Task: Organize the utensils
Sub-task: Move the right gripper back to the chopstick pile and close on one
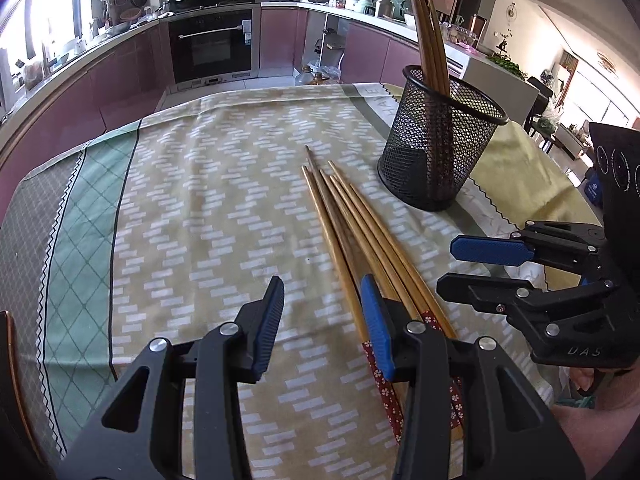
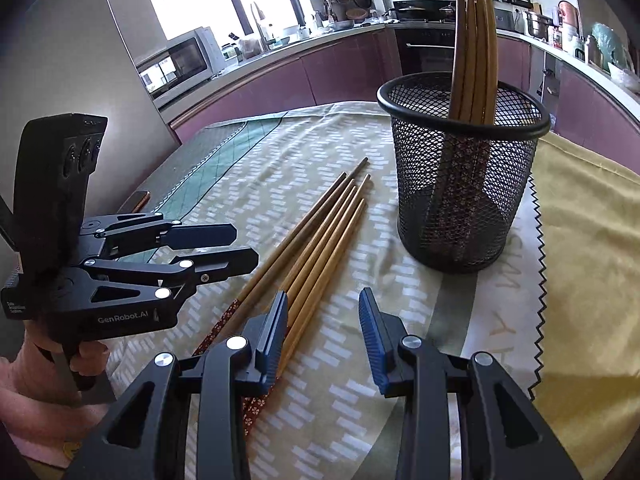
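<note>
Several wooden chopsticks (image 1: 352,220) (image 2: 320,240) with red flowered handle ends lie bundled on the patterned tablecloth (image 1: 208,200). A black mesh cup (image 1: 436,152) (image 2: 464,184) stands upright just beyond them and holds several more chopsticks (image 1: 428,32) (image 2: 476,40). My left gripper (image 1: 322,292) (image 2: 244,245) is open low over the cloth; its right finger covers the bundle's handle ends and only bare cloth shows in its gap. My right gripper (image 2: 323,300) (image 1: 450,264) is open too, its left finger over the bundle. Neither holds anything.
A yellow cloth (image 2: 580,240) with a zigzag edge covers the table right of the cup. A small brown flat object (image 2: 136,200) lies at the table's far left edge. A person's hand (image 2: 80,356) grips the left tool. Kitchen counters (image 1: 120,64) run behind the table.
</note>
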Demonstrator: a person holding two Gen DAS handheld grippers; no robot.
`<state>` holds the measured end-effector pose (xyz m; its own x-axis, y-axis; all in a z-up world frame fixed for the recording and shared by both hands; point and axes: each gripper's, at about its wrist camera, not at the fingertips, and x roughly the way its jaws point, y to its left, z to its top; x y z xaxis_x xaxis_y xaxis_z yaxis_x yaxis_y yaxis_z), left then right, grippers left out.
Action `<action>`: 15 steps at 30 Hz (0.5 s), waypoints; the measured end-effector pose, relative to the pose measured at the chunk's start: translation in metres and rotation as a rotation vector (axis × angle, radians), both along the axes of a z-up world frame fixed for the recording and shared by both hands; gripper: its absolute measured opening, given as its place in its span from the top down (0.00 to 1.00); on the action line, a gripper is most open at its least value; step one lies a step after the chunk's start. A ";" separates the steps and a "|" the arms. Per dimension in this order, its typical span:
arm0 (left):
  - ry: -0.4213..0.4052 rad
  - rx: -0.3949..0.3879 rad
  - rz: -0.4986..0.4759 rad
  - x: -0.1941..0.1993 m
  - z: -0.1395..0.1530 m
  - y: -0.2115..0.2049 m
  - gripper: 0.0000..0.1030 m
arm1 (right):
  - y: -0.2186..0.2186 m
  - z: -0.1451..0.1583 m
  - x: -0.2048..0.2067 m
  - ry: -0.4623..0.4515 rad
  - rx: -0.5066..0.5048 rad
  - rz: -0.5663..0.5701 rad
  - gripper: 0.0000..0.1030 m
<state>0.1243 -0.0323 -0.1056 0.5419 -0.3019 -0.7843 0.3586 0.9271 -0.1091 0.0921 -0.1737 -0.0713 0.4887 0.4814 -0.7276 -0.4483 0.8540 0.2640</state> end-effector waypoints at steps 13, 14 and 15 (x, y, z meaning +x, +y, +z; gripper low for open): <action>0.008 0.036 0.009 0.004 -0.008 -0.009 0.60 | 0.010 -0.008 0.001 -0.005 -0.073 -0.003 0.66; 0.007 0.038 0.012 0.004 -0.008 -0.009 0.60 | 0.010 -0.008 0.001 -0.005 -0.074 -0.002 0.66; 0.005 0.045 0.015 0.004 -0.008 -0.009 0.60 | 0.011 -0.009 0.001 -0.004 -0.075 -0.002 0.66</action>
